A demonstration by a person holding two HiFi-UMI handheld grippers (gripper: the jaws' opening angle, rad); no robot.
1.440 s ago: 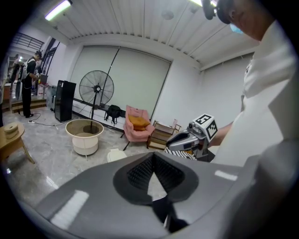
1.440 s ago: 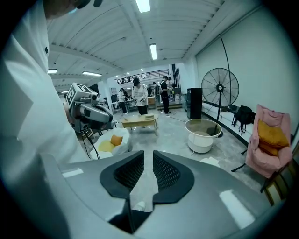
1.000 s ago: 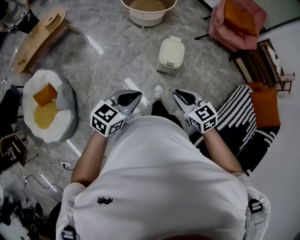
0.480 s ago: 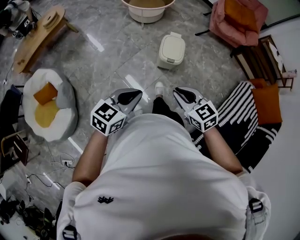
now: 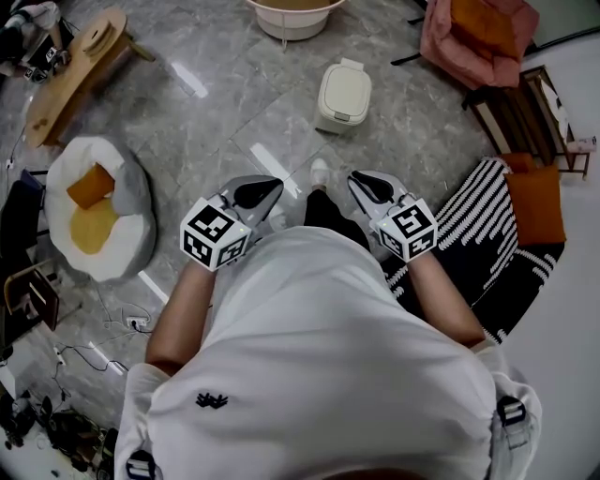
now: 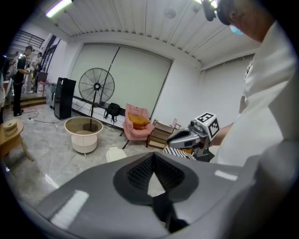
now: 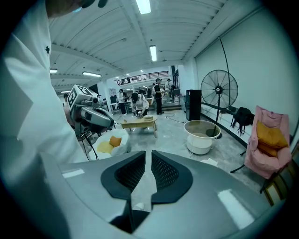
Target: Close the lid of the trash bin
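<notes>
The cream trash bin [image 5: 344,97] stands on the grey marble floor ahead of the person, its lid lying flat on top. It also shows as a small pale box in the left gripper view [image 6: 115,154]. Both grippers hang in front of the person's chest, well short of the bin. The left gripper [image 5: 272,187] has its tips touching, with nothing held [image 6: 152,156]. A narrow slit with nothing in it shows between the jaws of the right gripper [image 5: 361,178], seen close up in its own view [image 7: 148,156].
A round cream tub [image 5: 295,17] sits beyond the bin and a pink armchair [image 5: 478,37] at the far right. A striped rug [image 5: 487,244] lies to the right; a white beanbag [image 5: 94,211] and a wooden low table [image 5: 80,66] are on the left. Cables [image 5: 112,347] trail nearby.
The bin and floor things have slid slightly up the head view. Both grippers keep their places in front of the chest.
</notes>
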